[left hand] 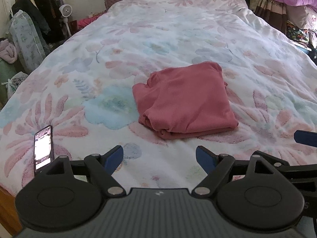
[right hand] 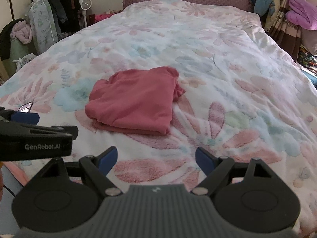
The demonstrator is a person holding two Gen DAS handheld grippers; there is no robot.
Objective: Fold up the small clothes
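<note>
Both tongs hover low over the bed's [left hand: 178, 29] near edge, side by side. Left tongs [left hand: 159, 157] gape wide, empty; right tongs [right hand: 156, 159] likewise. Ahead, well clear of both, lies the folded pink garment [left hand: 185, 101] on the blanket. Left of it, a phone [left hand: 44, 148].

Ribbed matt pink cloth garment [left hand: 186, 101] lies on fluffy floral bedspread [left hand: 178, 29].
</note>
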